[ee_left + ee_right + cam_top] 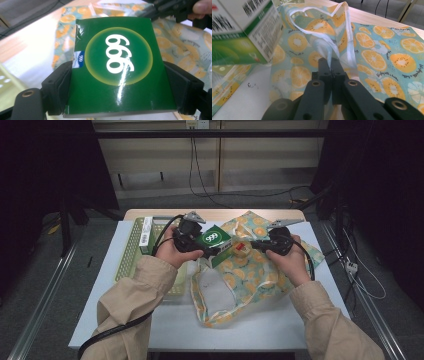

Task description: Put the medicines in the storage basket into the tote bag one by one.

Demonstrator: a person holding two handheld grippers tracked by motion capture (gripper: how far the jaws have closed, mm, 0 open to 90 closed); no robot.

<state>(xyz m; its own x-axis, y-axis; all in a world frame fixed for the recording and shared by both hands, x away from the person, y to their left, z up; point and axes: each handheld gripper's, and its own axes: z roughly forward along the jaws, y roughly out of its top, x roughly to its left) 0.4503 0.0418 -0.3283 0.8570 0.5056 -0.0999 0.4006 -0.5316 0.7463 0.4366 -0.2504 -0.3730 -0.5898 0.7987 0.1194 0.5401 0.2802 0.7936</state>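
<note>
Far left on the white desk (pixel 100 290) sat a pale green perforated plastic basket (pixel 131 251) w/ a white box lying in it. Next over, my left tongs (pixel 207 251) were clamped on the glossy green cardboard box w/ a white "999" logo (pixel 117 67), jaws pressing its two side faces, box held up off the desk just beside the bag's mouth. Box looked light & stiff, prob. thin card, so it could dent if squeezed harder; the glossy skin might slip, so gripping across the flat sides near the middle seemed the right hold.

Center-right lay the soft fabric bag printed w/ orange slices on light blue (pixel 255 270), spread over the desk. My right tongs (pixel 329 62) were pinched shut on its white-edged rim (pixel 325 40), lifting it to hold the mouth open. Cloth was limp, would sag & fold w/o that pinch; the hem seemed the best place to hold, being thicker.

Desk was smooth w/ a wood strip at the far edge. Room beyond was dim: grey floor, cables, dark frames at both sides.
</note>
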